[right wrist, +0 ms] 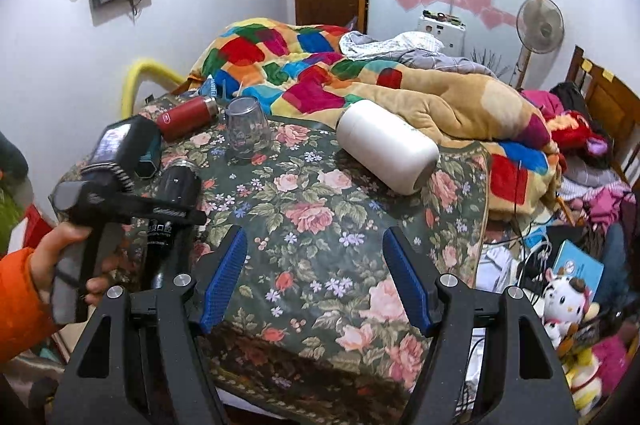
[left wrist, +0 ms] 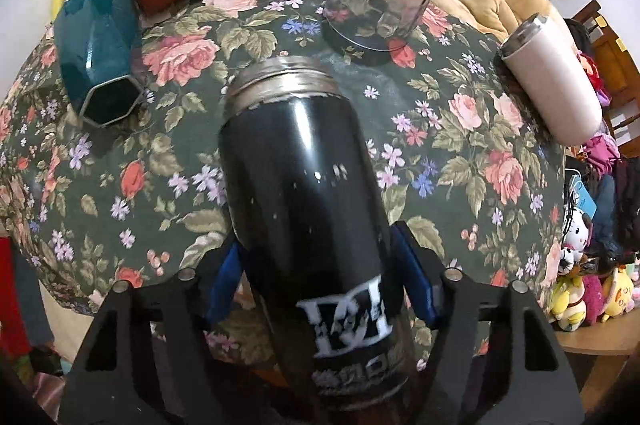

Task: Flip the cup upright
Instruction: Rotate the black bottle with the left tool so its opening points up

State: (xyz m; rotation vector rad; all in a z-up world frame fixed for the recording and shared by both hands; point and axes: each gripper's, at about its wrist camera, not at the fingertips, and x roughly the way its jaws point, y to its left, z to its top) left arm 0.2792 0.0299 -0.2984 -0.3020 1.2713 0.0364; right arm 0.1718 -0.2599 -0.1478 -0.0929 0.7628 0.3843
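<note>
The black cup (left wrist: 308, 193) sits tight between the left gripper (left wrist: 320, 265)'s 2 blue fingers (left wrist: 416, 275), over the flowery cloth (left wrist: 460, 153). The right gripper (right wrist: 314, 277) is wide open, holding nothing.

Taking the clear tumbler (right wrist: 244, 133) as landmark: bare floral cloth (right wrist: 320, 209) lies open in front of it and to its right, up to the white flask (right wrist: 386, 153). Left of it, the red bottle (right wrist: 186, 117) and teal cup (left wrist: 98, 53) crowd together. Behind it the quilt (right wrist: 304, 65) piles up.

Even indoor light, glare streaks on the black flask (left wrist: 304, 193), edges fisheye-warped and vignetted.
</note>
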